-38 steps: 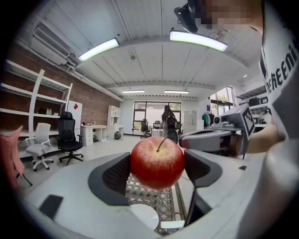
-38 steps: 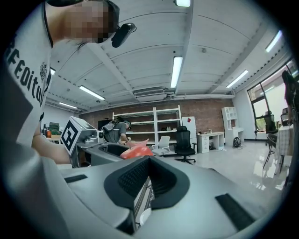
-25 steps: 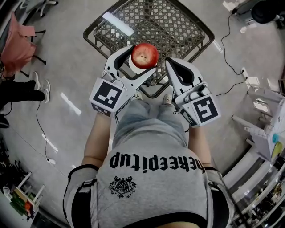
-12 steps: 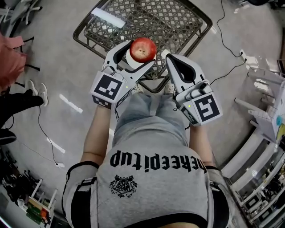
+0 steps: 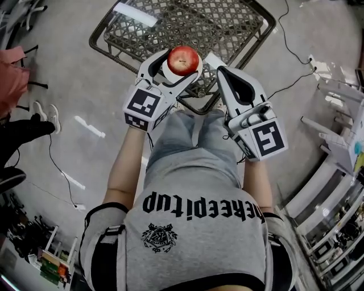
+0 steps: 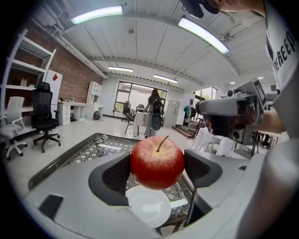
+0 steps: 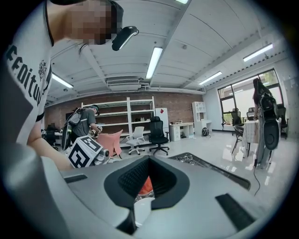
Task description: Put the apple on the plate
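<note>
A red apple (image 5: 182,60) with a stem sits between the jaws of my left gripper (image 5: 181,63), which is shut on it. In the left gripper view the apple (image 6: 157,162) hangs just above a small white plate (image 6: 149,207). That plate lies near the front edge of a metal lattice table (image 5: 170,28). From the head view only a white sliver of the plate (image 5: 168,73) shows under the apple. My right gripper (image 5: 220,71) hovers just right of the apple, shut and empty. Through its jaws (image 7: 148,161) I glimpse a bit of the red apple (image 7: 145,186) and the plate (image 7: 142,207).
The table's rim (image 5: 196,108) runs just in front of the person's legs. A white strip (image 5: 135,14) lies on the far tabletop. Cables (image 5: 290,45) trail over the floor at right, white racks (image 5: 335,142) stand further right, and an office chair (image 6: 44,116) stands at left.
Both grippers have drifted slightly forward over the table edge. The apple stays held in the left gripper above the plate.
</note>
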Tool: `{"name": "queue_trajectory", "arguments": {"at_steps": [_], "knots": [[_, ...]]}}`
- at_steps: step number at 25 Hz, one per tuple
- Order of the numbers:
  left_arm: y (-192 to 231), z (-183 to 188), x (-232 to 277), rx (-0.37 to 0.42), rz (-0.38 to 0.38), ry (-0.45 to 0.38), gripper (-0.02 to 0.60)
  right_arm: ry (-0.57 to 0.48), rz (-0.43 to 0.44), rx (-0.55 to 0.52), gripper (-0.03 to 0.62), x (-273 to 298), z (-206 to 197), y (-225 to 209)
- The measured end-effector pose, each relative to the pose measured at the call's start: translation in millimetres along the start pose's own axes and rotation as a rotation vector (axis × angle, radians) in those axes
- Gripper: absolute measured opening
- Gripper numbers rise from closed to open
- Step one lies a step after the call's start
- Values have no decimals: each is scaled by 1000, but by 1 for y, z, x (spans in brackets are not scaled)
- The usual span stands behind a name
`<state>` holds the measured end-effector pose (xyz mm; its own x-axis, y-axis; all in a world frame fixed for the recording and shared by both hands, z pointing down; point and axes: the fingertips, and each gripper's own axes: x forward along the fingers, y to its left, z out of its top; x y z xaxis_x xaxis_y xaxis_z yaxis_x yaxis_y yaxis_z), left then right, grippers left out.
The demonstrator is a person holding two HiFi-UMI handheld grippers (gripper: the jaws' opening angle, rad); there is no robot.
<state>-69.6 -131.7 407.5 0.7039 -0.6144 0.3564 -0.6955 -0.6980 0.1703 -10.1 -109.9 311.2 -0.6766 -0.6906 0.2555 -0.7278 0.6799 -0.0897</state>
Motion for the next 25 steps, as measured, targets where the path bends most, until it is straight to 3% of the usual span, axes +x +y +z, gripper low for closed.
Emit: {"name": "queue_trajectory", "arguments": {"at_steps": [25], "knots": [[6,-97,49,-23,22,174,390,72,-70,-2,-5,-20,-18,-11]]}}
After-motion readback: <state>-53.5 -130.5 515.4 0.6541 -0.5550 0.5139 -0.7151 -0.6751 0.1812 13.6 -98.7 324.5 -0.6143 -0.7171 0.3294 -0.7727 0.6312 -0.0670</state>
